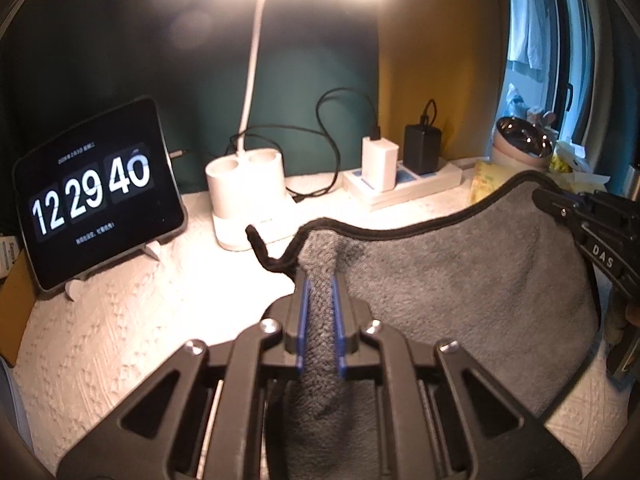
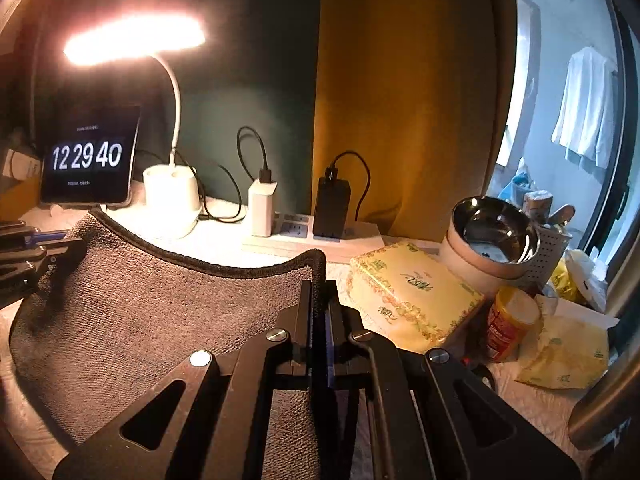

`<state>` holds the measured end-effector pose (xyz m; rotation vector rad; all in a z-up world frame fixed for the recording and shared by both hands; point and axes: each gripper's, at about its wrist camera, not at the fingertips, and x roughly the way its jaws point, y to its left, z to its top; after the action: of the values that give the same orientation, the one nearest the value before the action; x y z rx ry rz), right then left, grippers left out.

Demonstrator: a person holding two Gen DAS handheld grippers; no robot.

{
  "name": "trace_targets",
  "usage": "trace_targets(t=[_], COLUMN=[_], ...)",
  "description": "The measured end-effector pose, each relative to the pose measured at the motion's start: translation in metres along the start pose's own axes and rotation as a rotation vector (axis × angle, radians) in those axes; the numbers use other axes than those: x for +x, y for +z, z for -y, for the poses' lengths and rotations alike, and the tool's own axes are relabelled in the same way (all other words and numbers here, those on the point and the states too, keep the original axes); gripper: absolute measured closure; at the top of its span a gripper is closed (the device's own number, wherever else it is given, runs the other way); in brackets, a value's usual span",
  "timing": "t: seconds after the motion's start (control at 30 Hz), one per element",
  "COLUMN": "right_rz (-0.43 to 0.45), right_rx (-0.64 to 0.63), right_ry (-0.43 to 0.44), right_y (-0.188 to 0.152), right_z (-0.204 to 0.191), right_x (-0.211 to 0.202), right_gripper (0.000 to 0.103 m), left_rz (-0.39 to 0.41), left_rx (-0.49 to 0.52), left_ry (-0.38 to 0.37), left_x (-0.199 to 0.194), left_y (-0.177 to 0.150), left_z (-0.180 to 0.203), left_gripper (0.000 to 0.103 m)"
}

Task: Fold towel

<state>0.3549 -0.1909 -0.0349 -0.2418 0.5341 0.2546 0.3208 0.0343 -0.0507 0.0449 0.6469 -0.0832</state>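
Note:
A grey towel (image 1: 460,276) with a black sewn edge hangs stretched between my two grippers above the white tablecloth. My left gripper (image 1: 320,276) is shut on a bunched corner of it, and a black hanging loop (image 1: 262,250) sticks out to the left. My right gripper (image 2: 319,284) is shut on the opposite corner of the towel (image 2: 160,312). The right gripper shows at the right edge of the left wrist view (image 1: 560,204). The left gripper shows at the left edge of the right wrist view (image 2: 60,246). The towel's top edge sags between them.
At the back stand a tablet clock (image 1: 100,196), a lit white desk lamp (image 1: 244,196) and a power strip with chargers (image 1: 404,180). On the right are a tissue pack (image 2: 412,292), a steel bowl (image 2: 492,236), a small jar (image 2: 508,324) and a wrapper (image 2: 568,356).

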Motion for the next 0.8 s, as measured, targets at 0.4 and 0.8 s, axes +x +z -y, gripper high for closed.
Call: trace_targets(t=[0.4,0.8], right_rz=[-0.117,-0.254], right_rx=[-0.024,-0.021], right_ry=[-0.020,-0.042], right_y=[-0.012,-0.016], right_z=[-0.004,-0.005], right_x=[0.038,0.067], right_gripper=[0.098,0.098], left_rz=[-0.100,-0.206], left_rx=[-0.041,-0.057], left_ry=[0.006,0.006], left_x=[0.038,0.062], left_y=[-0.023,-0.026], left_z=[-0.005,-0.007], left_gripper=[0.091,0.088])
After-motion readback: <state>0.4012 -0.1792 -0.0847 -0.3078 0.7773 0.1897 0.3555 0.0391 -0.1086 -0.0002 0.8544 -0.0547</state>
